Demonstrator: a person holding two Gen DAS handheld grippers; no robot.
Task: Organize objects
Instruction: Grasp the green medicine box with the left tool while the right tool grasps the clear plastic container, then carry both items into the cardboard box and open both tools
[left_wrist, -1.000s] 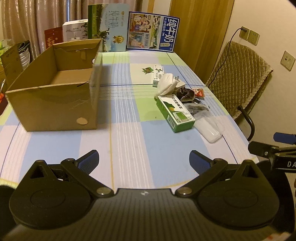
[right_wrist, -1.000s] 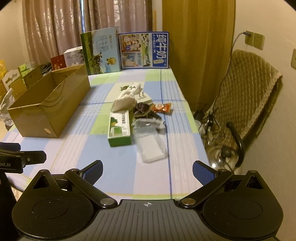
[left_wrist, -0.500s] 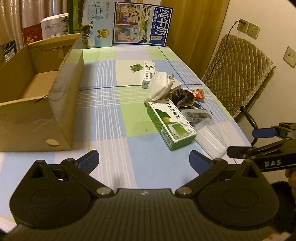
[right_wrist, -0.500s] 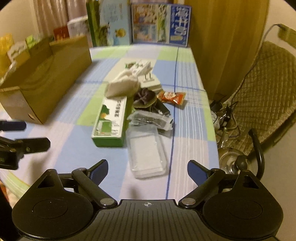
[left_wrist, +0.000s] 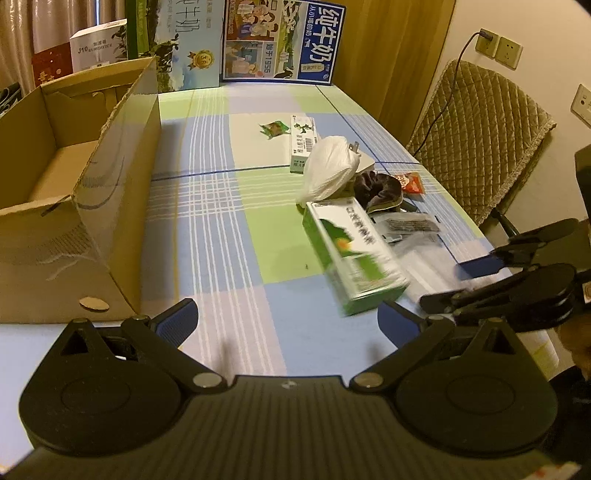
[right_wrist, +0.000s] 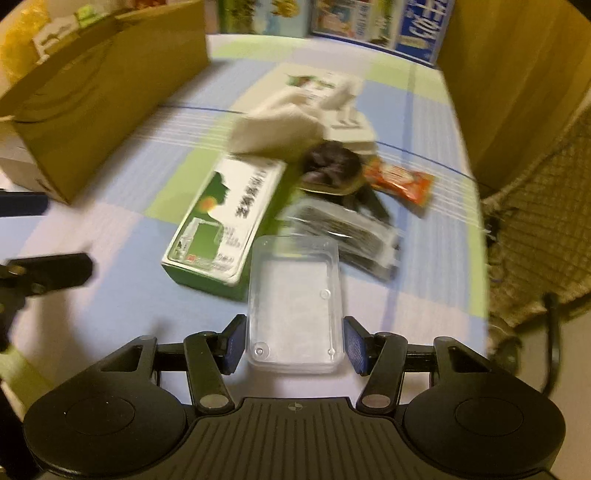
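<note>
A clear plastic box (right_wrist: 295, 295) lies low over the checked tablecloth (right_wrist: 110, 306), and my right gripper (right_wrist: 295, 345) is shut on its near end, one blue pad on each side. The box looks sharp while everything behind it is blurred. Just left of it lies a green and white carton (right_wrist: 225, 218). In the left wrist view, that carton (left_wrist: 351, 251) lies ahead and to the right of my open, empty left gripper (left_wrist: 286, 323). The right gripper (left_wrist: 458, 284) shows at the right edge. An open cardboard box (left_wrist: 110, 206) stands to the left.
Beyond the carton lie a white bag (left_wrist: 328, 170), a dark cloth lump (left_wrist: 376, 188), a red snack packet (right_wrist: 402, 181), a dark foil packet (right_wrist: 347, 232) and a small white carton (left_wrist: 303, 140). Milk cartons (left_wrist: 280, 40) stand at the far edge. A quilted chair (left_wrist: 476, 140) stands to the right.
My right gripper moved forward and down to the clear plastic box and narrowed from wide open onto its sides. The left gripper moved forward and slightly right, staying open.
</note>
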